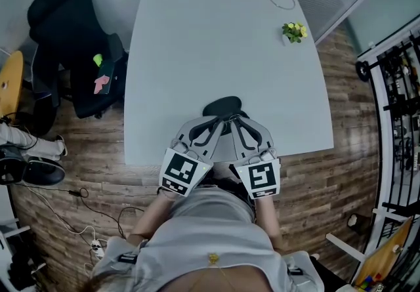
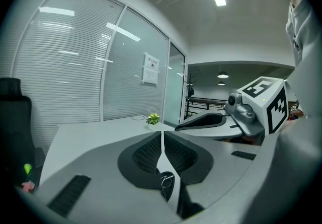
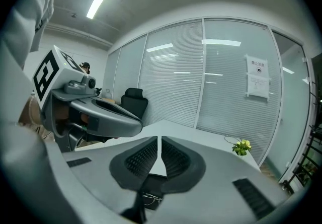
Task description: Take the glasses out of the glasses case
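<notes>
L gripper [image 1: 218, 123] & R gripper [image 1: 236, 121] sit side by side at lower centre of head view. Their tips converge on the black glasses case [image 1: 223, 106], which lies on the white table [image 1: 197, 41] just above them in frame. Both jaw pairs are pressed together w/ only a thin slit, nothing pinched. Each gripper view shows the case dark at bottom centre, below the jaw tips, w/ a thin wire shape on it. Small plant [image 1: 294, 31] upper right, black chair [image 1: 72, 41] upper left.

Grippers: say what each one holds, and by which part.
Nothing is held. The left gripper and right gripper are both shut and empty; the case lies on the table at their tips.
</notes>
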A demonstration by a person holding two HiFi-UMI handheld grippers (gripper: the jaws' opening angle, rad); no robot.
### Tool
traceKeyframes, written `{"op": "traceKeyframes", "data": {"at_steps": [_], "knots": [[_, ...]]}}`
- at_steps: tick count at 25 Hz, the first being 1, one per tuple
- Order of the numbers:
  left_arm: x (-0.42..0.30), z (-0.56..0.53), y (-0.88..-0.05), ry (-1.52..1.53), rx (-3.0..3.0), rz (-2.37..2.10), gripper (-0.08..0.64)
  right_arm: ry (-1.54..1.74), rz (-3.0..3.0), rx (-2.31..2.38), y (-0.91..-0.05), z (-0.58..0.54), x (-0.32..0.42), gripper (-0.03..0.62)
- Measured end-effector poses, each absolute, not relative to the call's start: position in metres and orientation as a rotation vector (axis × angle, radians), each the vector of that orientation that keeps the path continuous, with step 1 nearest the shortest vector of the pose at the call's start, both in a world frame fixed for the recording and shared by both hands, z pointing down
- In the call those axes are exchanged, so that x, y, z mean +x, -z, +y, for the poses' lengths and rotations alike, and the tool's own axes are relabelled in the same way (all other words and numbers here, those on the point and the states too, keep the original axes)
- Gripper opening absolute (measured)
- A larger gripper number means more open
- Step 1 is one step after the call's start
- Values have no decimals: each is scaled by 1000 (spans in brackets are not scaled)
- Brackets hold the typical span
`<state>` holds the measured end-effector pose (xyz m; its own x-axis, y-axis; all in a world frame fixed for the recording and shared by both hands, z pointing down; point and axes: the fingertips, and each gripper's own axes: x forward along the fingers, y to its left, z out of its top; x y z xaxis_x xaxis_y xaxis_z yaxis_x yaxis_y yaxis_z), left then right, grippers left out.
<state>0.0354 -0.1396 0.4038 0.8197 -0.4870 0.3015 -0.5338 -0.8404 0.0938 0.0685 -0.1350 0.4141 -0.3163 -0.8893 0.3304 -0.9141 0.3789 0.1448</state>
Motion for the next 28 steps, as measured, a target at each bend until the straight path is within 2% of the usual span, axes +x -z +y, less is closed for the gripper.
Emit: {"op": "traceKeyframes", "data": {"at_steps": [12, 28], "knots": [[19, -147, -439, -467, 2784, -737, 32, -171, -2196, 1538, -458, -143, 79, 52], [14, -153, -471, -545, 2697, -793, 60, -177, -2104, 1163, -548, -151, 91, 60]]}}
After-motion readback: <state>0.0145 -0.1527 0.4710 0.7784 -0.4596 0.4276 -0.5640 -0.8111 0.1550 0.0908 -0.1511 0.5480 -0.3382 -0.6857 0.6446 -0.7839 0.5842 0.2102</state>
